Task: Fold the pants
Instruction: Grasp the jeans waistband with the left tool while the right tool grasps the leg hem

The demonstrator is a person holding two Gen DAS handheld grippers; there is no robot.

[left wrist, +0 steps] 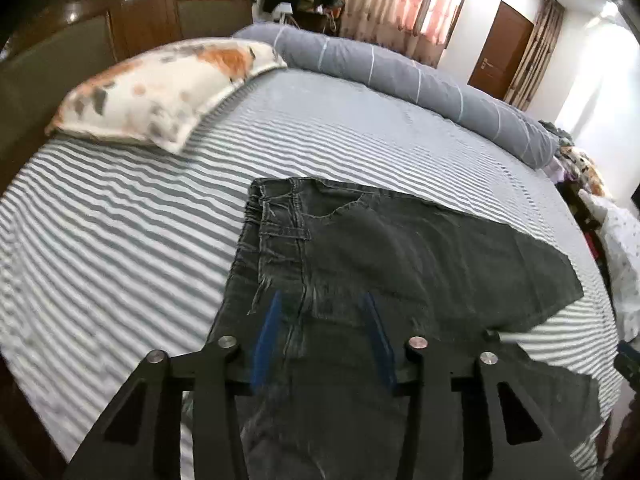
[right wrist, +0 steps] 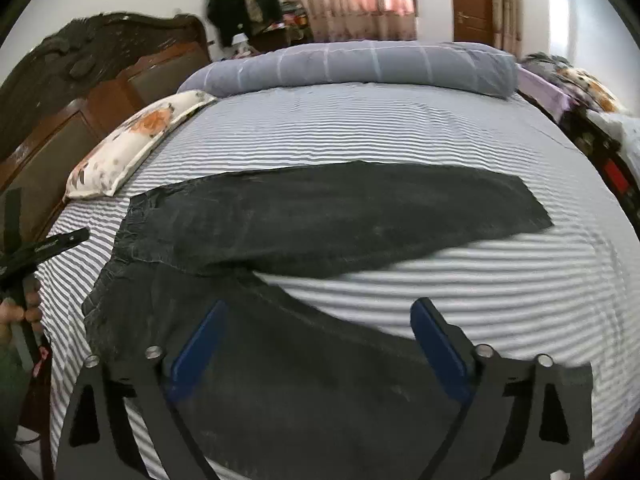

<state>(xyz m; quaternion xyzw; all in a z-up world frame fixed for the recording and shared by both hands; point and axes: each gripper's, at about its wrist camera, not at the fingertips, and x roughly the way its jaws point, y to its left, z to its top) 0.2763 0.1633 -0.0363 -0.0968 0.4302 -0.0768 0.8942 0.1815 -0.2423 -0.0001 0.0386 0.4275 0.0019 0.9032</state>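
Dark pants [right wrist: 320, 220] spread flat on striped bed [right wrist: 400, 136], frame centre. Left tool [left wrist: 324, 320] half-spread, right tool [right wrist: 320, 332] wide, both above fabric, holding nothing.

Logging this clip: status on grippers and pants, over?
Left gripper, right gripper open, empty. Dark grey denim pants flat on striped bedsheet, legs splayed. Nothing in the way.

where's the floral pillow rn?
Floral pillow lies at the upper left of both views, on the striped sheet against the headboard, beside the rolled grey duvet.
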